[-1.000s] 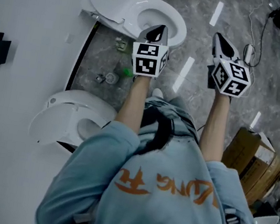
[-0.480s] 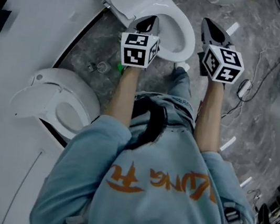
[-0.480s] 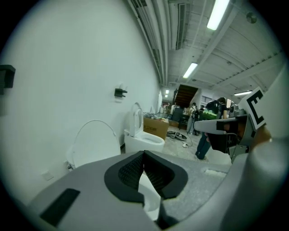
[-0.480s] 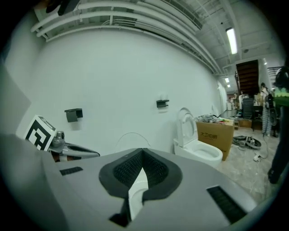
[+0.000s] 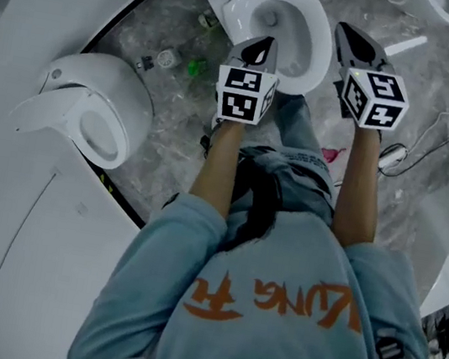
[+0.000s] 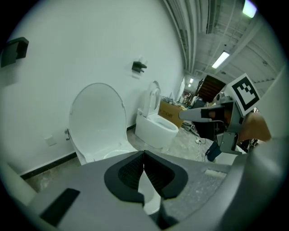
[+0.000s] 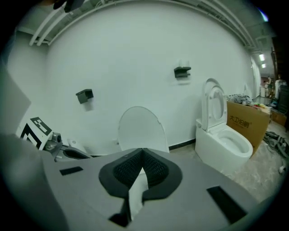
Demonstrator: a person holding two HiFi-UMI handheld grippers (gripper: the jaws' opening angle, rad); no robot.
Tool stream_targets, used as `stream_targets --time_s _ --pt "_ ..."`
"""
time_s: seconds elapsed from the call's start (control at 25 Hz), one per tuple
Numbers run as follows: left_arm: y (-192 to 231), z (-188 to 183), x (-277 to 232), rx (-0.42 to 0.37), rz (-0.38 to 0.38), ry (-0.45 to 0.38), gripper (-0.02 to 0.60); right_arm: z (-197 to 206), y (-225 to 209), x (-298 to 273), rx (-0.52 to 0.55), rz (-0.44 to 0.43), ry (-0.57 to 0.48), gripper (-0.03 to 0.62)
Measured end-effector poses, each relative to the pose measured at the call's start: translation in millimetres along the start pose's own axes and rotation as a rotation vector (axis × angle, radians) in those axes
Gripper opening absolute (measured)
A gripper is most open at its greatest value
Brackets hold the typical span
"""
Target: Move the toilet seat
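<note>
Facing the toilet (image 5: pixel 309 56), the person (image 5: pixel 271 310) holds the left gripper (image 5: pixel 257 50) and right gripper (image 5: pixel 347 38) near it, jaws of each pressed together on nothing; the toilet seat (image 6: pixel 97 119) stands upright against the wall (image 6: pixel 67 54). Judged the approach step: next, a tip must reach the seat's top edge

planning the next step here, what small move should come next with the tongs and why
Probably open the right tongs and reach forward to the seat. Both the right tongs and the left tongs are shut and empty, short of the seat, which stands upright.
</note>
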State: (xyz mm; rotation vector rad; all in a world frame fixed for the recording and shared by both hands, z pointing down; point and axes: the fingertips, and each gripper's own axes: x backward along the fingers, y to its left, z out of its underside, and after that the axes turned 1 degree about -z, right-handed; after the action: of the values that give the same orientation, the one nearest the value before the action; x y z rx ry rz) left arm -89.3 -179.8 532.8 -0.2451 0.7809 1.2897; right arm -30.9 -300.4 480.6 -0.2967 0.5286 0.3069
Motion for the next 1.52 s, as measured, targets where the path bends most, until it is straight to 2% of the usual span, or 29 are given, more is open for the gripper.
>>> stream_targets --time_s 0.2,0.4,0.6,0.76,0.88,0.96,1.08,1.16,1.24,1.36,1.52 --pt "-3.0 63.3 -38.6 0.049 -0.021 0.123 0.002 67.3 -2.5 -43.4 0.106 -0.157 0.164 0.0" --pt "-10.8 124.6 -75.1 0.018 0.002 0.241 0.003 137.6 3.9 -70.1 0.194 -0.306 0.309 0.0" --pt "-22.7 181.1 -108.6 -0.055 0.059 0.344 0.003 202.3 1.8 -88.6 0.221 -0.376 0.424 0.0" --pt "-22.0 222.1 -131.5 -0.097 0.09 0.415 0.003 245.9 -0.3 -104.7 0.299 -0.457 0.506 0.006" --pt "-25.0 251.3 -143.9 -0.176 0.149 0.474 0.003 282.2 7.5 -106.2 0.383 -0.573 0.591 0.067" --pt "-33.1 269.9 -150.6 -0.227 0.215 0.52 0.008 309.0 10.6 -102.7 0.485 -0.664 0.663 0.112" --pt "-47.2 300.5 -158.7 -0.255 0.358 0.609 0.099 355.5 11.2 -99.5 0.71 -0.787 0.791 0.164" --pt "-49.6 315.6 -164.0 -0.276 0.413 0.647 0.175 381.5 19.1 -97.7 0.817 -0.885 0.856 0.2" --pt "-49.7 323.7 -168.8 -0.326 0.423 0.65 0.198 405.3 24.6 -92.1 0.934 -0.98 0.917 0.25" --pt "-49.0 332.5 -175.4 -0.416 0.424 0.648 0.249 439.3 19.9 -82.4 1.121 -1.08 1.014 0.323" --pt "-51.8 349.7 -180.1 -0.524 0.463 0.684 0.313 466.2 16.7 -79.8 1.196 -1.139 1.07 0.364"
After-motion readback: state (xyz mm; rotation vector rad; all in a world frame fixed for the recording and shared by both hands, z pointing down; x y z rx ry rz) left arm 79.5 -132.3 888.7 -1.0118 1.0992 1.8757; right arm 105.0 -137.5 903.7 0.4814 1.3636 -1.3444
